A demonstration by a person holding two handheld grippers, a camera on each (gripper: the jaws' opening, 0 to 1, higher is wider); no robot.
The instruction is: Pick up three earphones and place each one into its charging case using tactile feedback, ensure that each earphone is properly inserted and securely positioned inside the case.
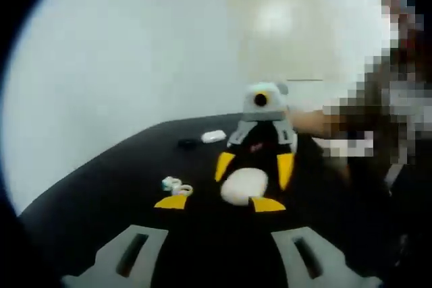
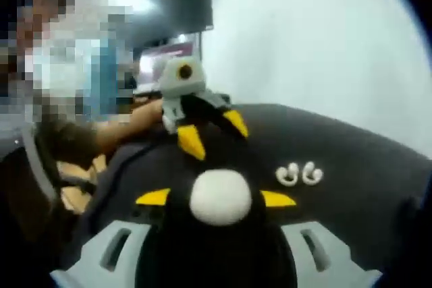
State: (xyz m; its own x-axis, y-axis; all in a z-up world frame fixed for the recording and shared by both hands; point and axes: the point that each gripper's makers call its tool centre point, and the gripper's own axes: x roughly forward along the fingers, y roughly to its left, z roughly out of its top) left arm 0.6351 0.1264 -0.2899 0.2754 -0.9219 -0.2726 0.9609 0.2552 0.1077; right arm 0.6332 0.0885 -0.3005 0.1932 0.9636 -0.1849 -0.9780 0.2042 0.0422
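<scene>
white case perhaps between gripper tips

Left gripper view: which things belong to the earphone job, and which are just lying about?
Job: white charging case; two white earphones beside it.
Lying about: small white item and dark item farther back, both too blurred to name.

Each view looks low and forward along its own tongs, close over the black bench. The two face each other across a white case, each seeing the opposite tongs beyond it; both share the earphones
</scene>
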